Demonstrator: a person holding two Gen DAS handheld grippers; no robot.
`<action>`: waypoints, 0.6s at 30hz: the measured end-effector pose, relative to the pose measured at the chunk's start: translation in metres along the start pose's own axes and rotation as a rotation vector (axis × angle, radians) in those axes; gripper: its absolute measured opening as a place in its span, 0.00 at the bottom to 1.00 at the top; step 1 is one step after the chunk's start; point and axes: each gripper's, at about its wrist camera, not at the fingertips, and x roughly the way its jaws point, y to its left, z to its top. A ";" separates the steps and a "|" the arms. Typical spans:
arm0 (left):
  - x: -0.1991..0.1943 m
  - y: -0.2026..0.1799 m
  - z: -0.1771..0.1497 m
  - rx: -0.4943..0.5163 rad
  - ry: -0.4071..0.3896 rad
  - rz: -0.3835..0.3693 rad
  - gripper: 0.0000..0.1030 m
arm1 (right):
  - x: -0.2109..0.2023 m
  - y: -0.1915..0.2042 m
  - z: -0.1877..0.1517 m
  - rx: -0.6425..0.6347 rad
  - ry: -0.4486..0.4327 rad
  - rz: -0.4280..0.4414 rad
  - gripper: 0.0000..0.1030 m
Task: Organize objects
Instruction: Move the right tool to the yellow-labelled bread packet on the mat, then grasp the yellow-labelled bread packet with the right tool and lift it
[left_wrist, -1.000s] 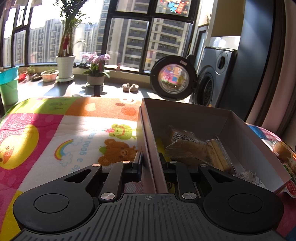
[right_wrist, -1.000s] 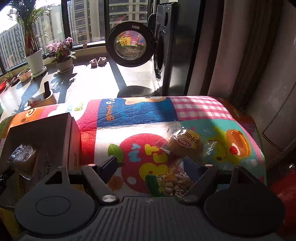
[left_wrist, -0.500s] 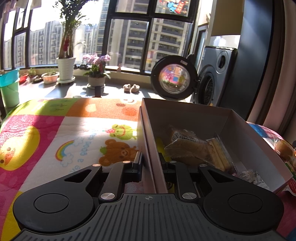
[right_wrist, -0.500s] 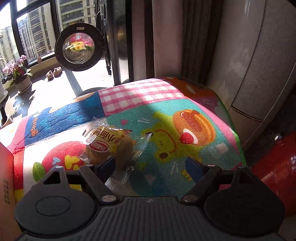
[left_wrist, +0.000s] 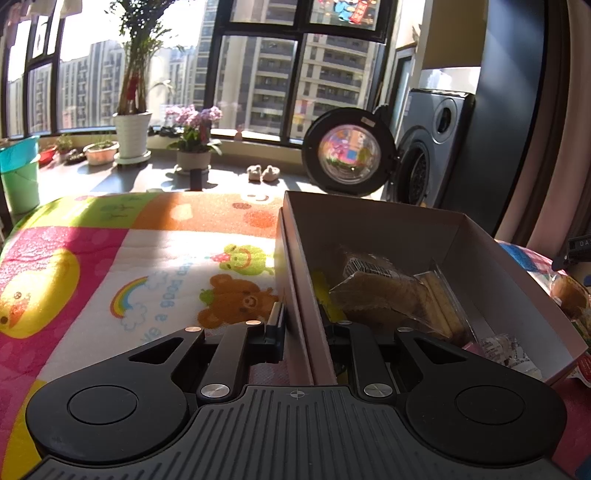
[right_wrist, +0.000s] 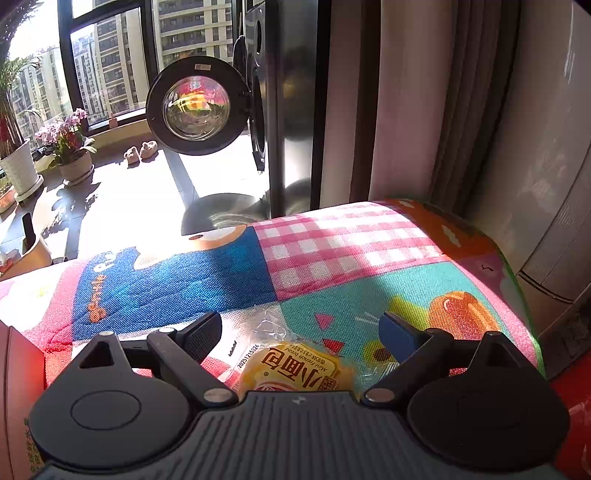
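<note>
Two grippers: left gripper (left_wrist: 301, 328) jaws clamped on box (left_wrist: 509, 280) wall; right gripper (right_wrist: 300, 332) jaws opening w/ bread pack (right_wrist: 295, 369) between.

An open pale cardboard box (left_wrist: 461, 236) holding clear-wrapped snack packets (left_wrist: 388, 291) sits on the colourful play mat (left_wrist: 147, 258); a yellow-labelled wrapped bread bun (right_wrist: 295, 369) lies toward the mat's right edge.

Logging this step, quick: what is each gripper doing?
Left gripper: shut on the cardboard box wall.
Right gripper: jaws opening, straddling the wrapped small bread without gripping it.
</note>
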 end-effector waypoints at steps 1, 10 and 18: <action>0.000 0.001 0.000 0.000 0.000 0.000 0.17 | -0.001 -0.001 -0.003 0.011 0.021 0.028 0.90; 0.000 0.001 0.000 -0.001 0.000 -0.001 0.18 | -0.054 -0.003 -0.014 -0.004 0.037 0.263 0.90; 0.000 0.002 0.000 0.001 0.000 0.001 0.18 | -0.023 0.024 -0.022 -0.390 0.023 0.100 0.90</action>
